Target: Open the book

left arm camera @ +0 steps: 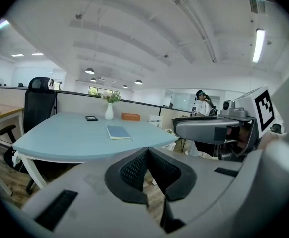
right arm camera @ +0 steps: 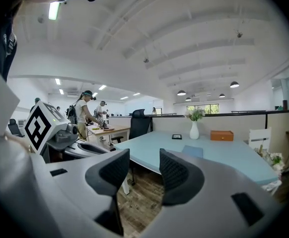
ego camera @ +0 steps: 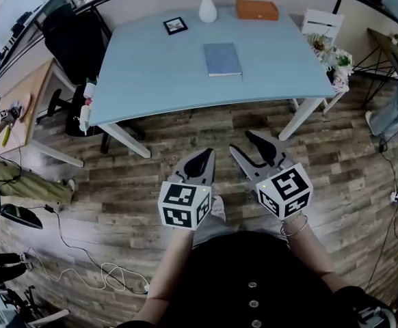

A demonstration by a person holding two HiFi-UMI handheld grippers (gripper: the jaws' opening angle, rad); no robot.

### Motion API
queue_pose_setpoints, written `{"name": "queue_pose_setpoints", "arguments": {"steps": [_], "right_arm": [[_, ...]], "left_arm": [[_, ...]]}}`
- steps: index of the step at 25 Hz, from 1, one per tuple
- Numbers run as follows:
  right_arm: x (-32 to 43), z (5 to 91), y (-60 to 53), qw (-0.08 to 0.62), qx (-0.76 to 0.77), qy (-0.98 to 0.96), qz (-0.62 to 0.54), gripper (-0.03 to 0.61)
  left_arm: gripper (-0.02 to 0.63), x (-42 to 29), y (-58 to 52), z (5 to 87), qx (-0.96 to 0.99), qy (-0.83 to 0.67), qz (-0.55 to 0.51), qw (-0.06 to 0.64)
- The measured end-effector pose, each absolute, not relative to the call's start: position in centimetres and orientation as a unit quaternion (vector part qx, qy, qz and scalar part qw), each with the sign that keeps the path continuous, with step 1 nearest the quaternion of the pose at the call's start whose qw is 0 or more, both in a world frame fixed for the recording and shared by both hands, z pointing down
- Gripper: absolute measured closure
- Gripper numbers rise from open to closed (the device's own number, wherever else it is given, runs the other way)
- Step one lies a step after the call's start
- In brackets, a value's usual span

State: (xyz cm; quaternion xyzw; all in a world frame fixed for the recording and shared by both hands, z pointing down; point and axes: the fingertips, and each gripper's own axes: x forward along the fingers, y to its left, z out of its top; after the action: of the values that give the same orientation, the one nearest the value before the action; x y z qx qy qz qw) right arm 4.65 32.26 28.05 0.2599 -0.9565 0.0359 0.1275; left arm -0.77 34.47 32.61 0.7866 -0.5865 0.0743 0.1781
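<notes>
A closed blue-grey book [ego camera: 222,59] lies flat near the middle of the light blue table [ego camera: 144,80]; it also shows in the left gripper view [left arm camera: 117,132] and as a sliver past the jaws in the right gripper view [right arm camera: 193,151]. Both grippers hang over the wooden floor, well short of the table's near edge. My left gripper [ego camera: 201,159] is shut, its pads touching with nothing between them. My right gripper [ego camera: 255,145] is open and empty.
On the table's far side stand a white vase with flowers [ego camera: 207,7], a small black picture frame [ego camera: 176,25] and an orange box [ego camera: 257,9]. A black office chair [ego camera: 72,43] stands left of the table, a white chair [ego camera: 322,23] at its right. Cables [ego camera: 83,265] trail over the floor.
</notes>
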Motion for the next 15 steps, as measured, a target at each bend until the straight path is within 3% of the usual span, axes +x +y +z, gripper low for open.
{"name": "queue_pose_setpoints", "arguments": {"steps": [15], "right_arm": [[-0.8, 29.4, 24.8, 0.134, 0.290, -0.946, 0.051, 0.405]], "left_arm": [[0.601, -6.6, 26.8, 33.3, 0.807, -0.557, 0.072, 0.184]]}}
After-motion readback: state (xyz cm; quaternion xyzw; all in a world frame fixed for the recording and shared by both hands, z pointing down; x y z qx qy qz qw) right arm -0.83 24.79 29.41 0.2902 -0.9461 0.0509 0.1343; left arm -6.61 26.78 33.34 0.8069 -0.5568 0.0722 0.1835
